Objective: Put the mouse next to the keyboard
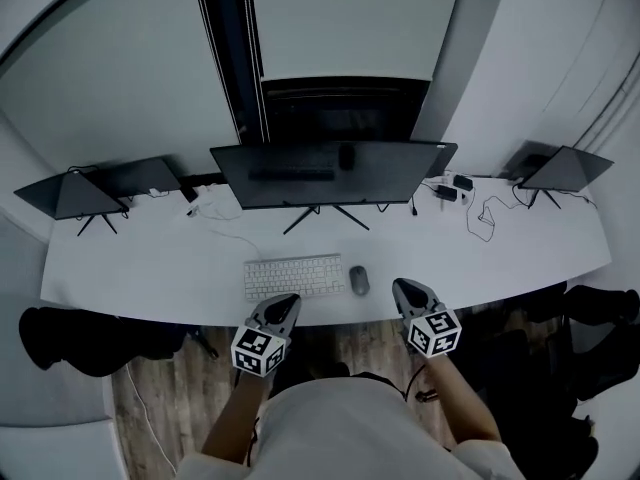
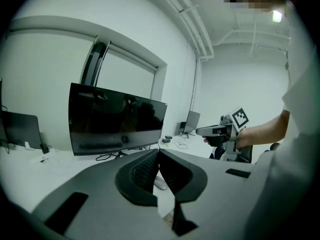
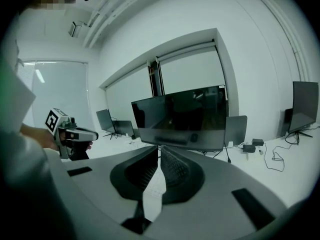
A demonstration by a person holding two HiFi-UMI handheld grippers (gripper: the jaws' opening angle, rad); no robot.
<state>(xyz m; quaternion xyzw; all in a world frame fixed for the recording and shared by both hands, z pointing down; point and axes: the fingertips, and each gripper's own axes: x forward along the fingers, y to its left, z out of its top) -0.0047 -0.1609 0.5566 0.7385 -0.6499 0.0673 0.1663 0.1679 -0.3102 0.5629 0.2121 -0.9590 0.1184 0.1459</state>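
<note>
The left gripper [image 1: 286, 299] and right gripper [image 1: 404, 285] hover at the near edge of the white desk [image 1: 140, 268]. Each has its 2 jaws together with nothing between them. Beyond them, the mouse [image 1: 359, 280] lies on the desk just right of the keyboard [image 1: 294, 276], apart from both grippers. The monitor [image 1: 335, 173] stands behind.

white desk [image 1: 150, 268], keyboard [image 1: 294, 276], mouse [image 1: 359, 280], monitor [image 1: 330, 173], cables [image 1: 483, 216]
</note>
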